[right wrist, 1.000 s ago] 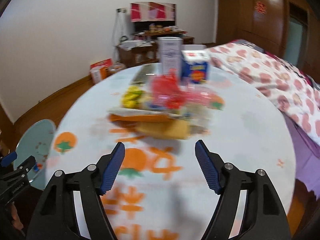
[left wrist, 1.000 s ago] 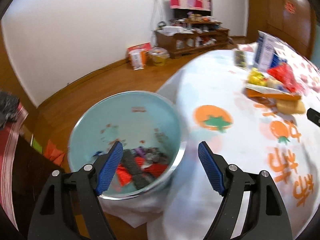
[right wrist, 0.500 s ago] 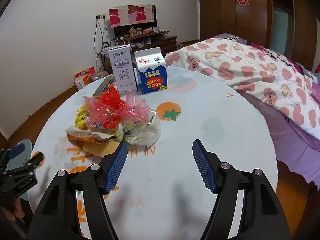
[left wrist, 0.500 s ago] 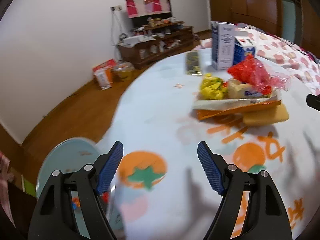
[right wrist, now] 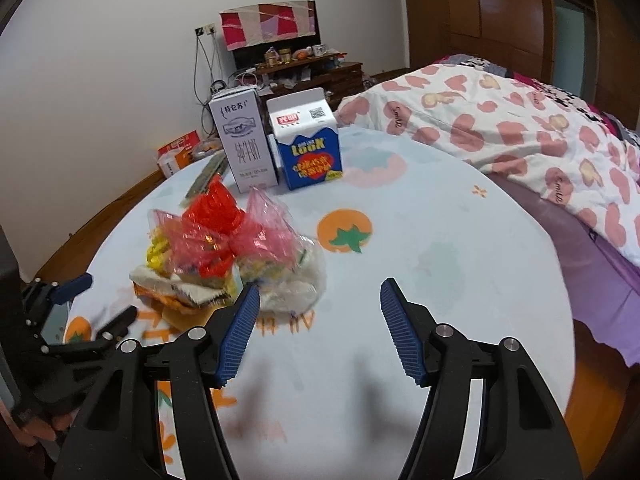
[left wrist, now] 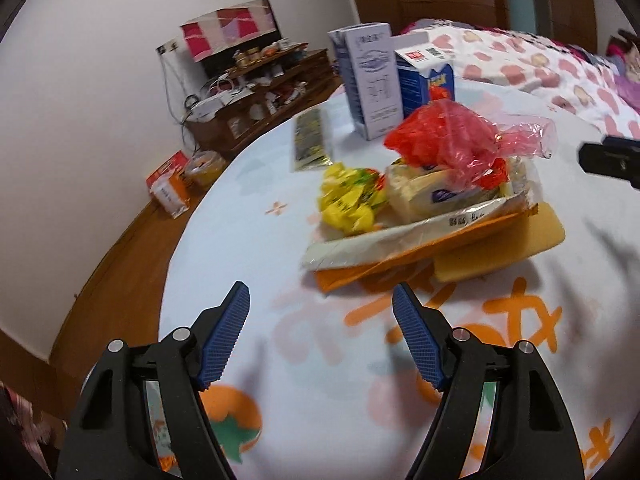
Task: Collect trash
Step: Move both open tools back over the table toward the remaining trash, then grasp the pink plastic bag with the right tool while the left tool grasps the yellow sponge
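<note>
Both tools hang empty over the bench (right wrist: 440, 240): the left tool (left wrist: 320, 336) gapes wide, and the right tool (right wrist: 316, 330) has just been narrowing. The trash pile (left wrist: 420, 208) lies just beyond. I'd pinch one loose wrapper at its edge.

Your left claw (left wrist: 321, 338) hung over the table's near left edge, tilted down, jaws apart with nothing between them. Your right claw (right wrist: 317, 330) hovered above the table's near edge, its jaws just closing a little yet apart and empty, blue pads (right wrist: 237, 334) facing inward.
</note>
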`<move>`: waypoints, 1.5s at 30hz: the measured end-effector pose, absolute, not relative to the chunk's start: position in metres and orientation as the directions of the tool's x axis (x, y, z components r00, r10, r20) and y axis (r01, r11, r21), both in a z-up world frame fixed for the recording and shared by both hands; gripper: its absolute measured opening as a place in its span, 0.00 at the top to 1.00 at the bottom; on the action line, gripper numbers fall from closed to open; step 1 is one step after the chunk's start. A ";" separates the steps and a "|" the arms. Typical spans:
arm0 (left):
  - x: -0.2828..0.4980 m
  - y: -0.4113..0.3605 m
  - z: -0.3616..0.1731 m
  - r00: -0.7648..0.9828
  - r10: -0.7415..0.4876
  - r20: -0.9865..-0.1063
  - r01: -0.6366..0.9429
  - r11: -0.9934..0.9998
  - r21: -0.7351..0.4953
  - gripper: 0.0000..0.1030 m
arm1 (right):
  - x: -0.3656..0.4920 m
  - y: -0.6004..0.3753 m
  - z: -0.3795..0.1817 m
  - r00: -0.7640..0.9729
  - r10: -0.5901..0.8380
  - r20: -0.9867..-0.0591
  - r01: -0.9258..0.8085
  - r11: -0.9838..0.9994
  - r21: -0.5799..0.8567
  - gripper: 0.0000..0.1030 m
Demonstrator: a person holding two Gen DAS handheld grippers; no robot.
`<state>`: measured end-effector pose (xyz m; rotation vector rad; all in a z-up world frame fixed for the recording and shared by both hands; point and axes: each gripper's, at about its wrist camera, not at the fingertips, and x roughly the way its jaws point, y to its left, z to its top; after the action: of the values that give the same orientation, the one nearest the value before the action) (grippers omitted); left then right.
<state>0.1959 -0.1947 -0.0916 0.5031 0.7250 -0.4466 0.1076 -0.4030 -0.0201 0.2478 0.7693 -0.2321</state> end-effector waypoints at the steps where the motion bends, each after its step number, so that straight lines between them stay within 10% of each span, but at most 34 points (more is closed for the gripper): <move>1: 0.198 -0.198 -0.093 0.661 -0.215 -0.719 0.553 0.787 0.273 0.29 | 0.111 -0.404 -0.020 0.698 -0.108 -0.708 0.292 0.946 0.143 0.39; 6: 0.207 -0.208 -0.093 0.620 -0.263 -0.739 0.590 0.778 0.218 0.29 | 0.147 -0.411 -0.028 0.698 0.003 -0.716 0.232 0.945 0.230 0.39; 10: 0.213 -0.212 -0.103 0.607 -0.248 -0.755 0.594 0.773 0.223 0.29 | 0.166 -0.411 -0.046 0.655 0.108 -0.748 0.187 0.936 0.299 0.89; 12: 0.214 -0.211 -0.104 0.599 -0.248 -0.762 0.592 0.777 0.213 0.29 | 0.160 -0.412 -0.047 0.661 0.103 -0.743 0.193 0.934 0.301 0.96; 24: 0.220 -0.215 -0.104 0.591 -0.275 -0.758 0.596 0.783 0.180 0.33 | 0.091 -0.452 -0.021 0.687 -0.241 -0.686 0.429 0.896 0.115 0.97; 32: 0.224 -0.232 -0.112 0.525 -0.317 -0.790 0.666 0.730 0.150 1.00 | 0.083 -0.468 -0.047 0.639 -0.189 -0.745 0.458 0.872 0.172 0.97; 45: 0.178 -0.192 -0.075 0.575 -0.326 -0.750 0.589 0.801 0.104 0.99 | 0.052 -0.447 -0.031 0.690 -0.187 -0.700 0.442 0.874 0.203 0.97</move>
<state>0.1779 -0.1917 -0.0746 0.3639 0.7911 -0.5499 0.0524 -0.4473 -0.0312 0.3740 0.7305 -0.3607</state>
